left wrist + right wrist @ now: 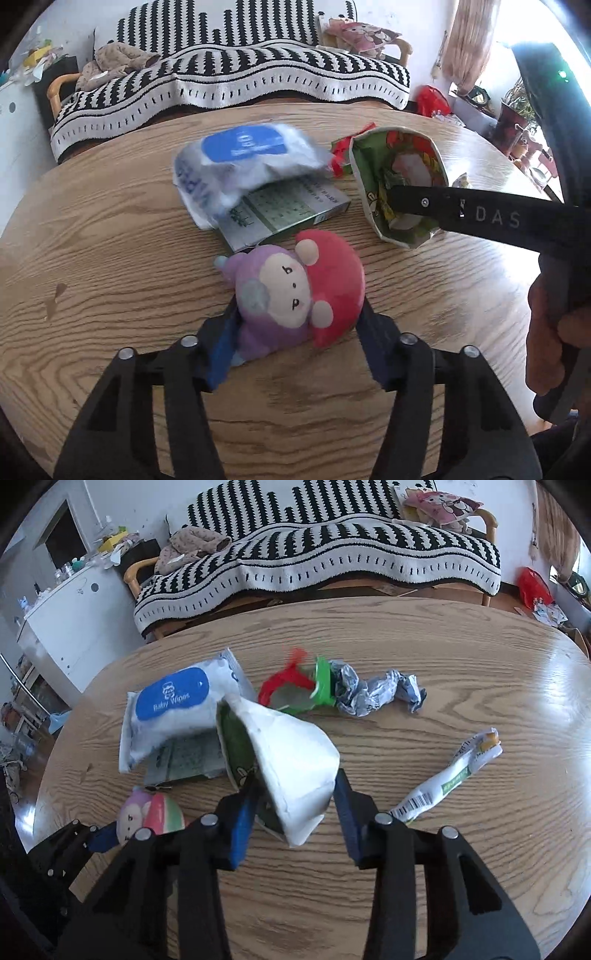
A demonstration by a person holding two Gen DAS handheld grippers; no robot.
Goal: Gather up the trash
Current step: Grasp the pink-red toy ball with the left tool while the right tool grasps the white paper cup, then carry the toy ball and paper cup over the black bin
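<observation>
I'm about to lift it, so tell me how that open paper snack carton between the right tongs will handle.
The paper snack carton looks thin and already dented, so it will probably crush rather than stay stiff. It seems empty, so likely light. Its open mouth may spill scraps if tipped.

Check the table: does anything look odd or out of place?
Yes. The left gripper has its fingers around a purple-and-red plush toy, hardly trash. The white baby-wipes pack lies askew, propped on a grey-green flat box.
</observation>
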